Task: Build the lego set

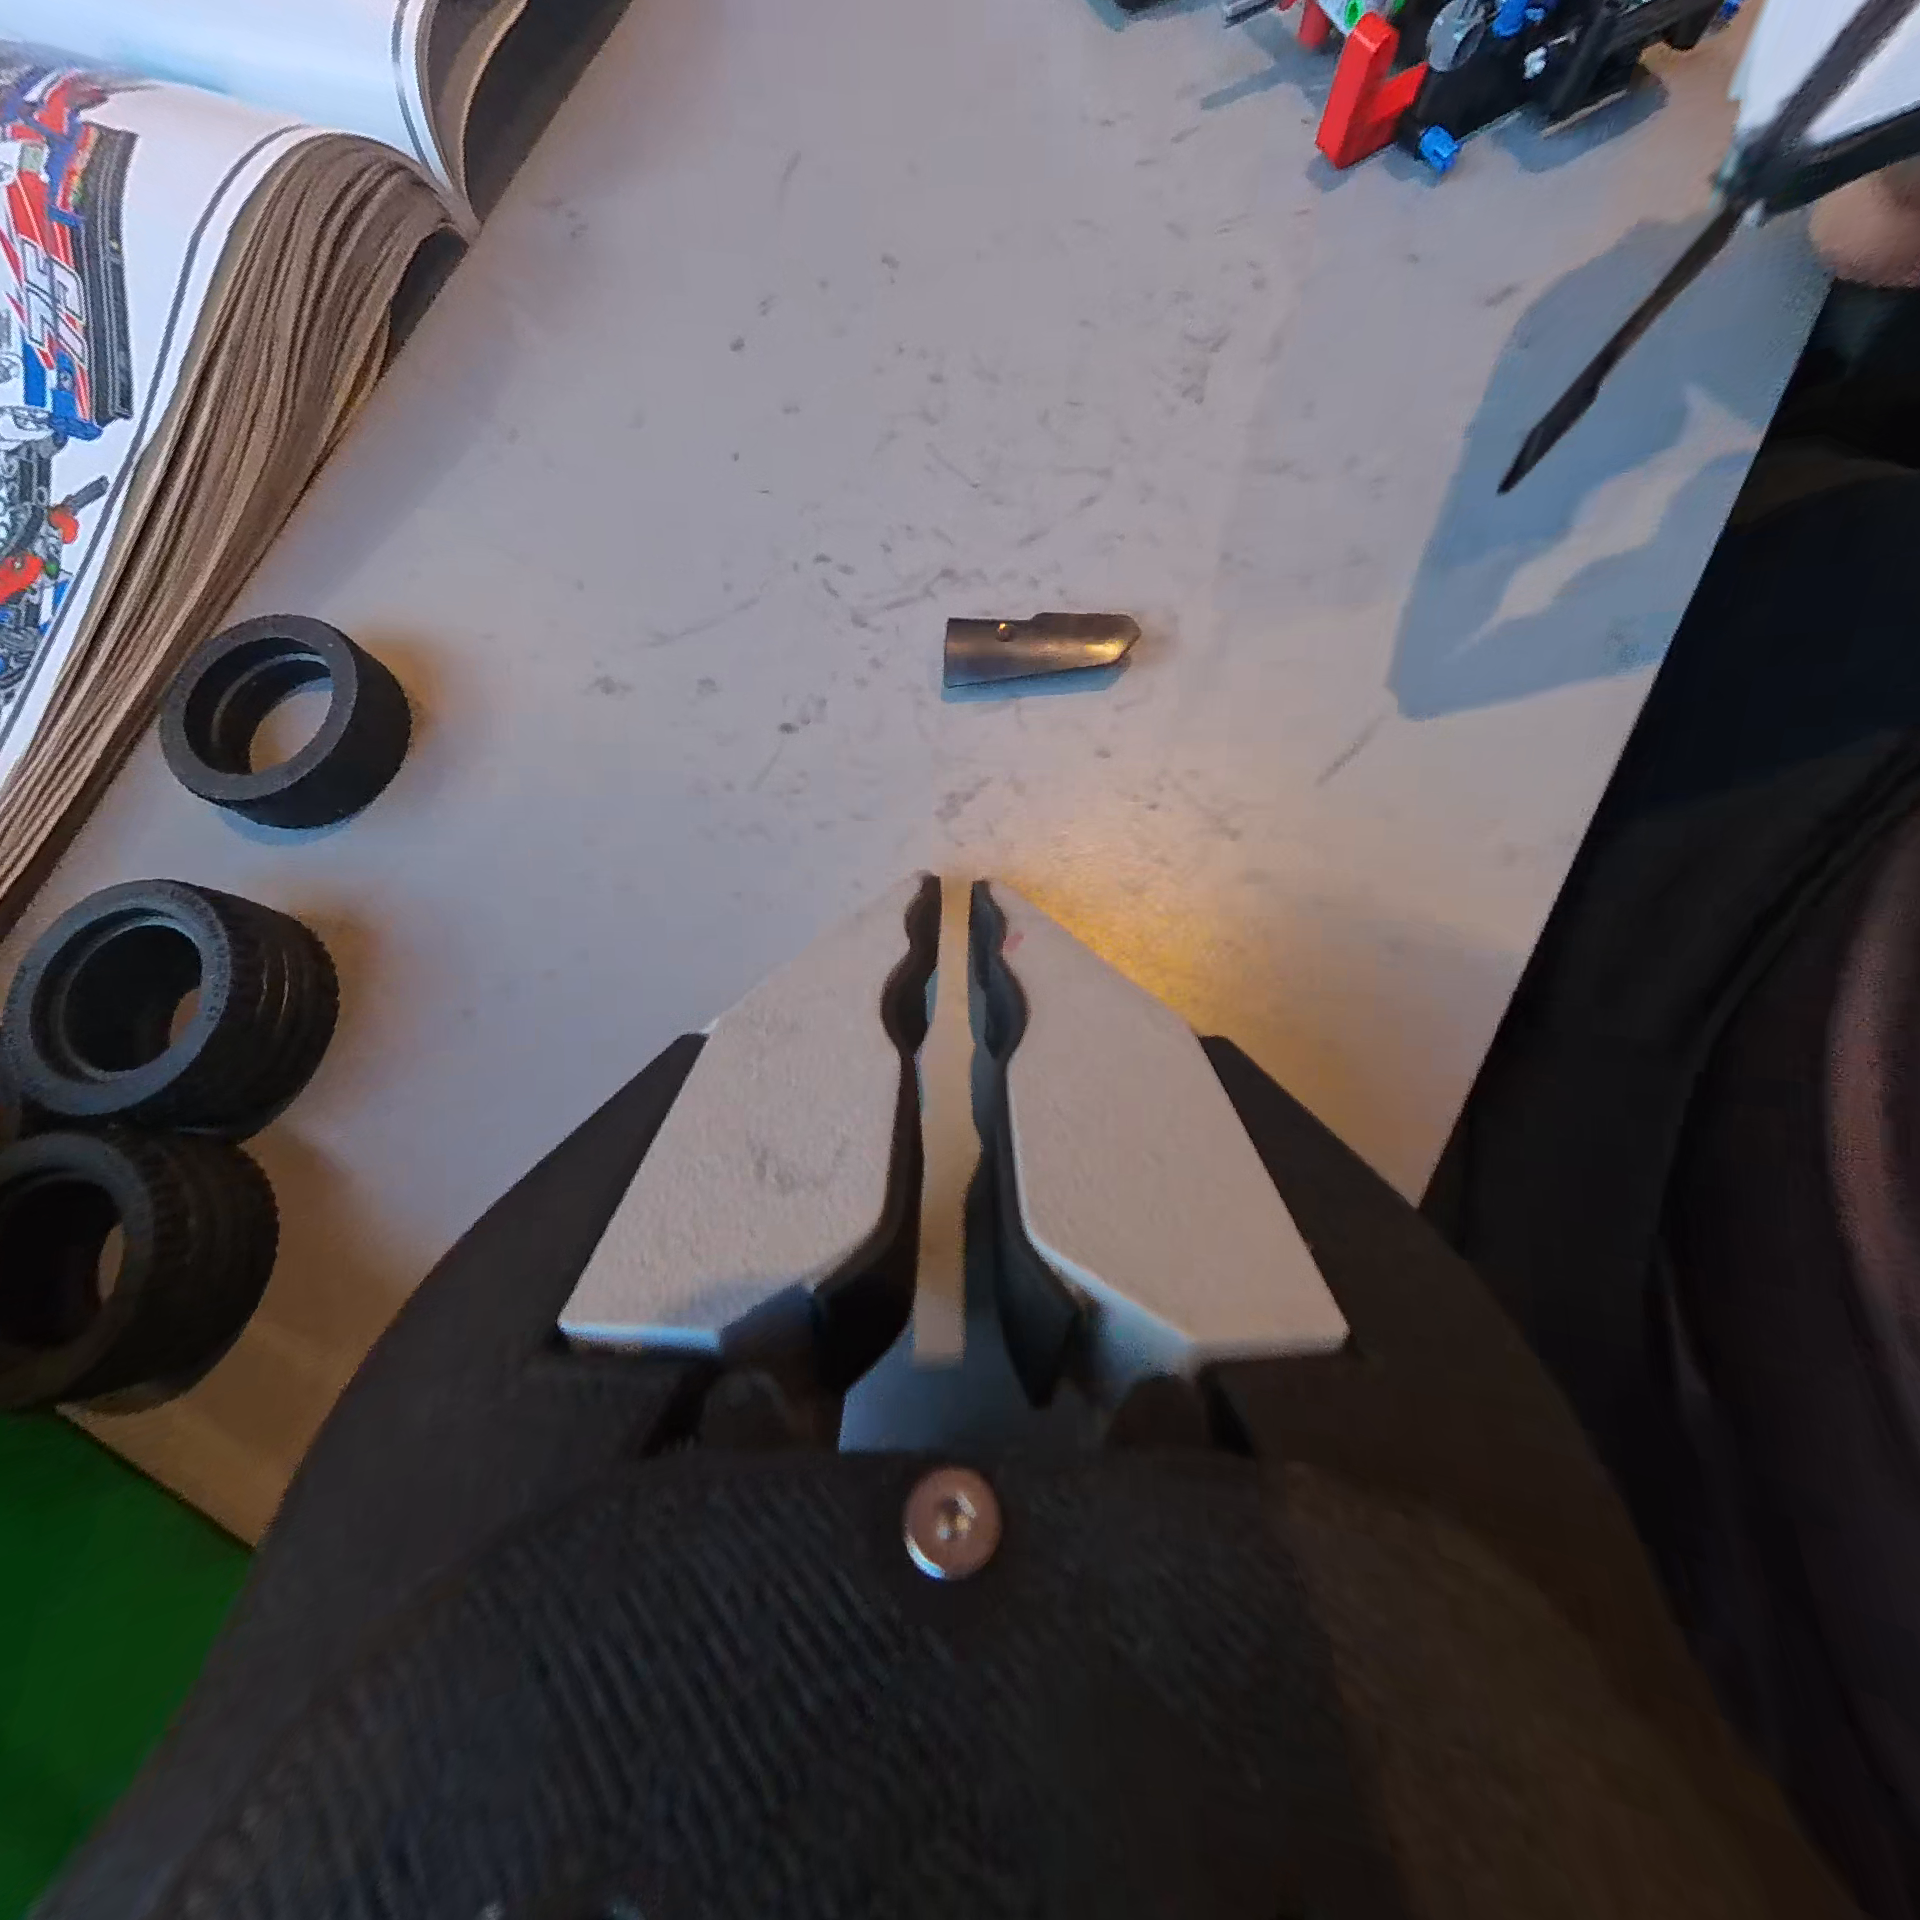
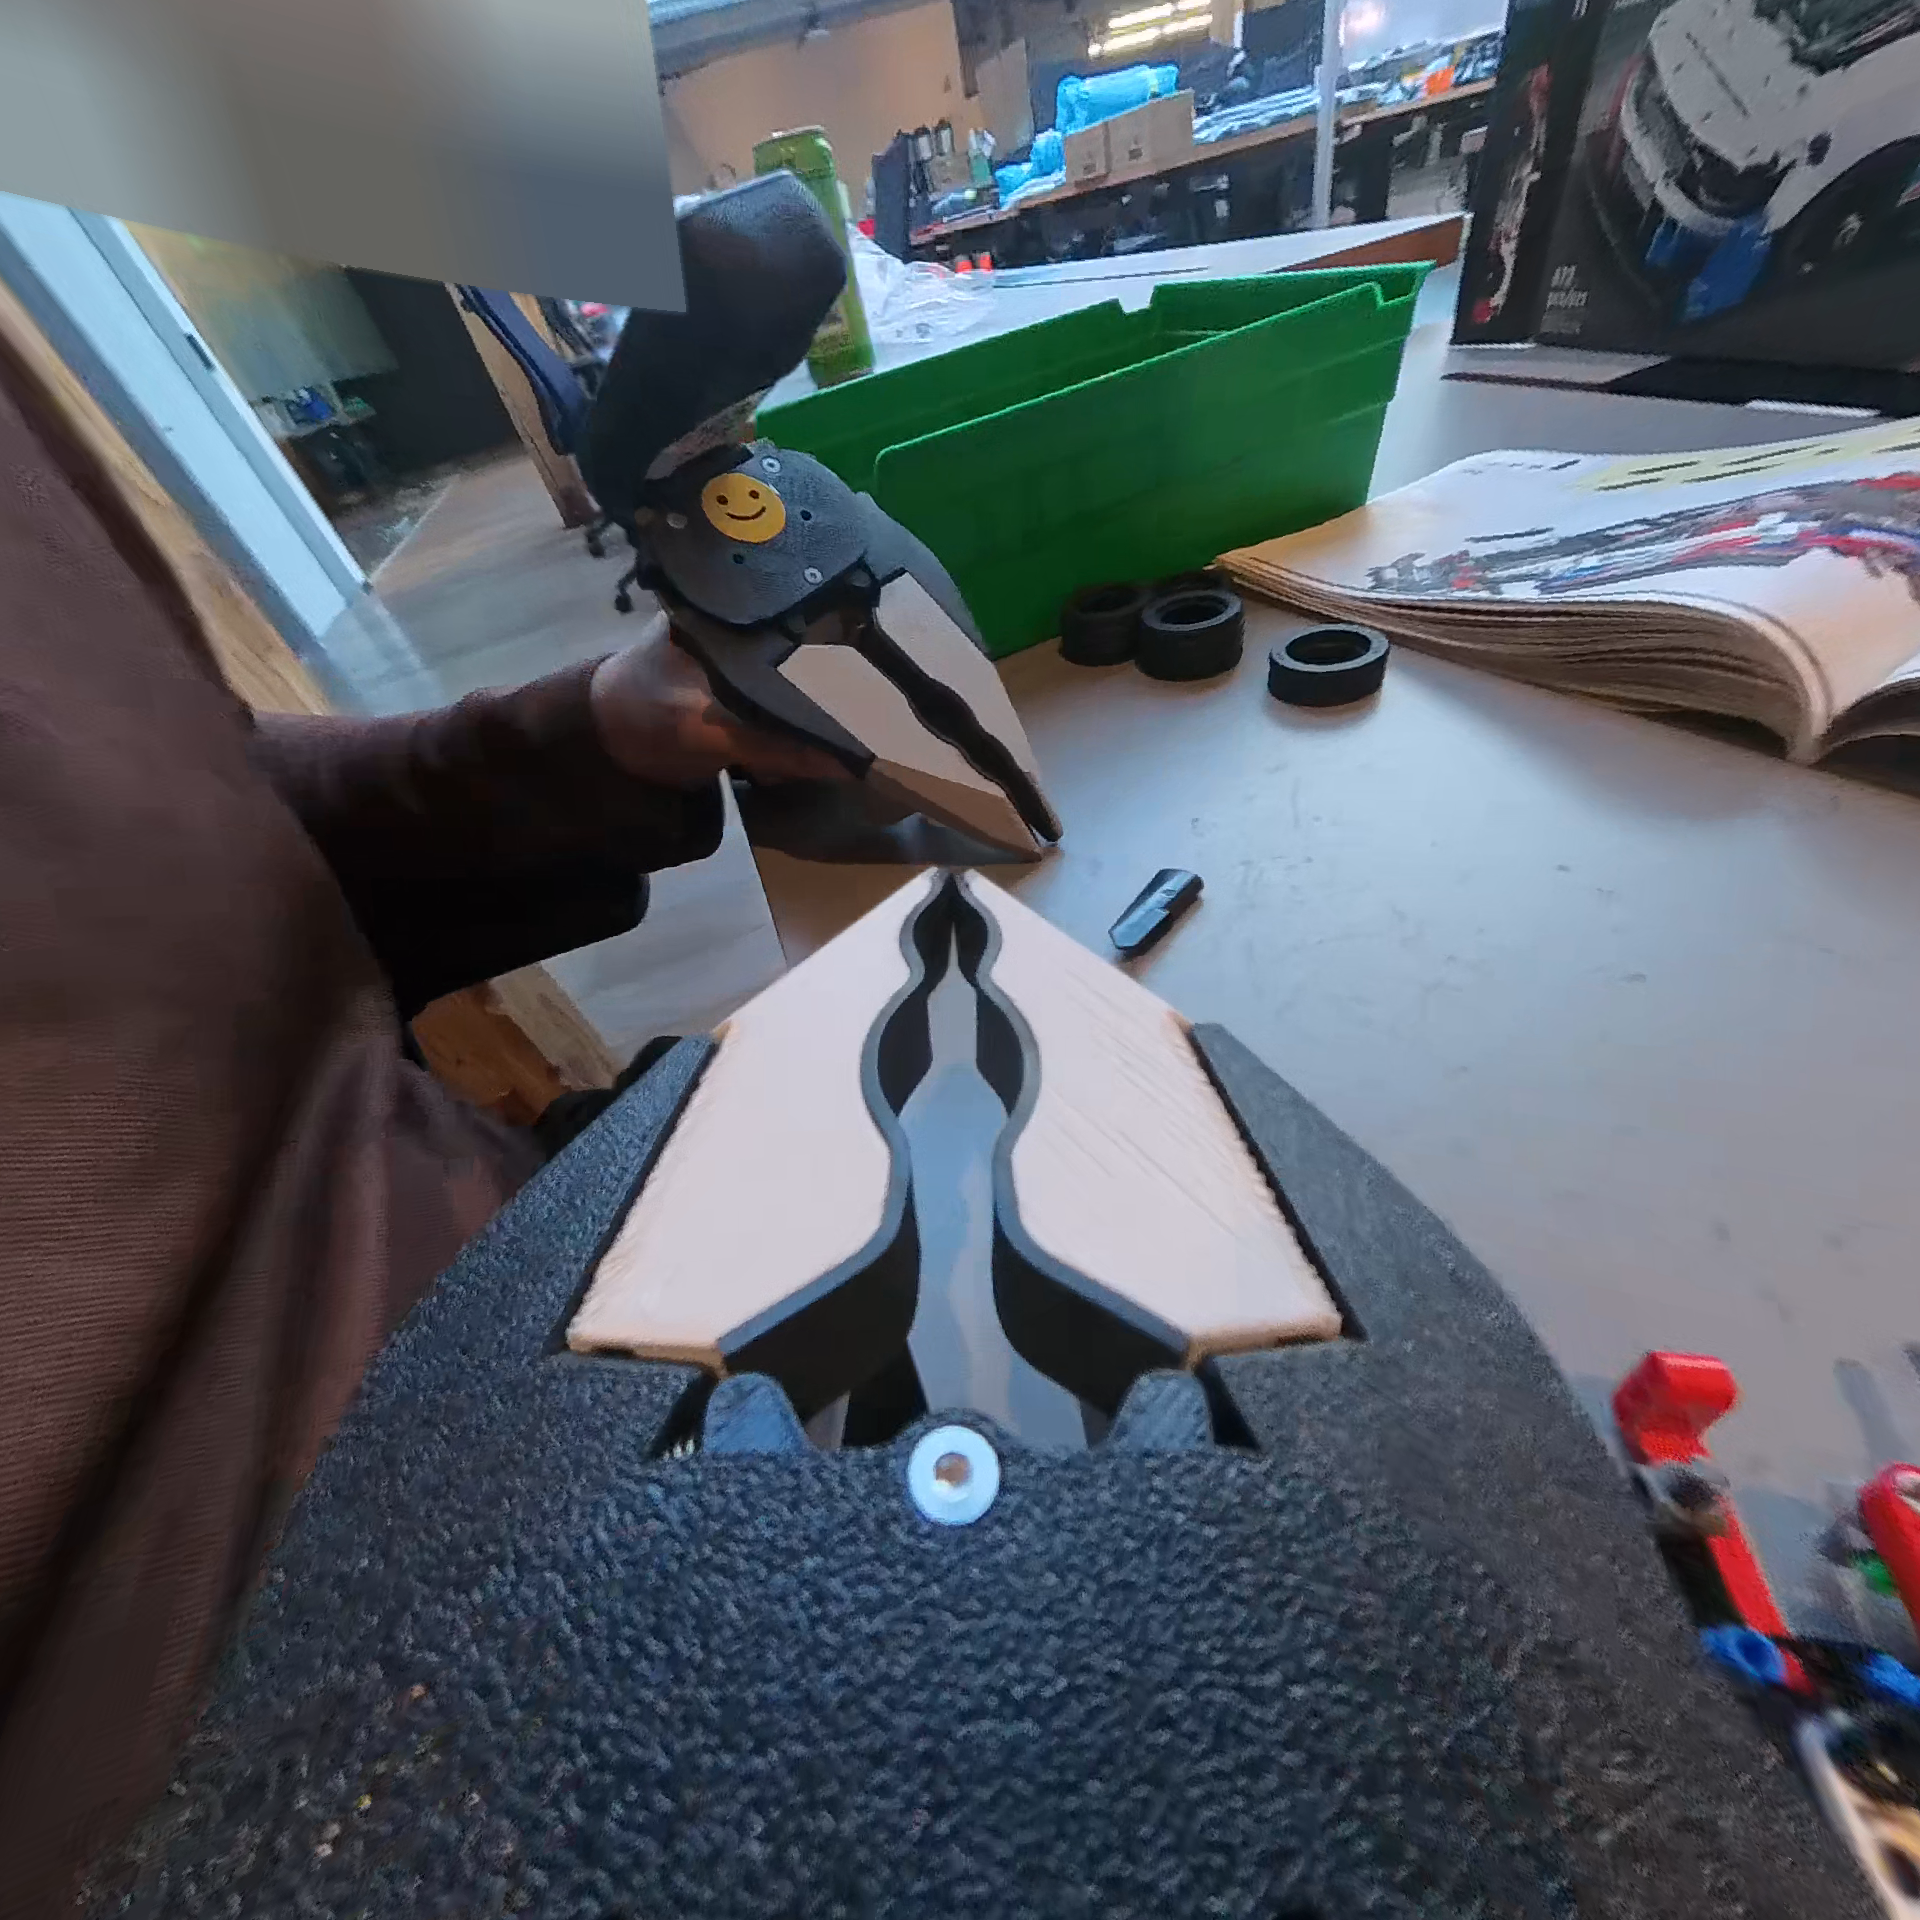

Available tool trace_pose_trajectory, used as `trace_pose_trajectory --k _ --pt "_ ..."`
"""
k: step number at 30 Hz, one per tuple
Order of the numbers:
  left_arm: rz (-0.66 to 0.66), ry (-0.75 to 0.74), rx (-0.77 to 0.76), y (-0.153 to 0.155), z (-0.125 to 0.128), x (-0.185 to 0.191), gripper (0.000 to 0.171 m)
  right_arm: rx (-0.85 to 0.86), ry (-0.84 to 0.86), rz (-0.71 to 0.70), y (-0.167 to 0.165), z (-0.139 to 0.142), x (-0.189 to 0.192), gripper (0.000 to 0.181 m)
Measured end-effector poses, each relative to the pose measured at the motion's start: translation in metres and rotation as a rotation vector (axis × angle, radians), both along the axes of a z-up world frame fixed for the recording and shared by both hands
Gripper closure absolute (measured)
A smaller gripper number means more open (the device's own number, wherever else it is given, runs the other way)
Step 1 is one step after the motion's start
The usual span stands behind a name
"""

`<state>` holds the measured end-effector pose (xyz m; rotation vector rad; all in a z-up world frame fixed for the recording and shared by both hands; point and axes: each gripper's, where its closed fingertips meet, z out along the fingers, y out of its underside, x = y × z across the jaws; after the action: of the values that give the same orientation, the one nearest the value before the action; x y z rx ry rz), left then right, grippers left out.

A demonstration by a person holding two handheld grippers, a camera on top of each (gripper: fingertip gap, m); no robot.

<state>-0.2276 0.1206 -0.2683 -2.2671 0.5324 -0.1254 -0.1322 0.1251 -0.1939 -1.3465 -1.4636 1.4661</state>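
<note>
The build looks only partly done. A part-built model of red, black and blue pieces sits at the far end of the bench, and in the right wrist view its blurred edge shows close by at the lower right; how complete it is cannot be told, since only a corner shows in either view. The manual lies open on the bench, and beside it four black tyres wait loose, none fitted to a wheel or to the model, so the wheels at least appear still to come. One small dark piece, tapered at one end, lies alone on the bare bench, touching nothing. The left claw points toward it from near by, its tips almost together with only a thin slit between, and it holds nothing. The right claw is closed down at the tips in the same way and is also empty; in the left wrist view it hangs well off to the right of the piece. A green bin stands behind the tyres. My reading is that the loose piece is the next part to pick up, with most of the assembly still ahead.
</note>
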Motion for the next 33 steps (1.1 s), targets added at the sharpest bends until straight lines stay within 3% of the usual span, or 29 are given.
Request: trace_pose_trajectory --k 13,23,30,33 --pt "-0.078 0.091 0.052 0.011 0.000 0.005 0.171 -0.066 -0.023 0.156 -0.023 -0.005 -0.006 0.181" --pt "-0.074 0.022 0.012 0.011 0.000 0.005 0.171 -0.194 0.003 0.103 -0.001 0.006 0.000 0.181" --pt "-0.068 0.134 0.063 0.011 0.000 0.006 0.171 -0.221 0.004 0.009 0.023 0.008 0.011 0.181" --pt "-0.031 0.089 0.040 0.011 0.000 0.006 0.171 -0.214 -0.005 -0.030 0.030 0.005 0.012 0.181"
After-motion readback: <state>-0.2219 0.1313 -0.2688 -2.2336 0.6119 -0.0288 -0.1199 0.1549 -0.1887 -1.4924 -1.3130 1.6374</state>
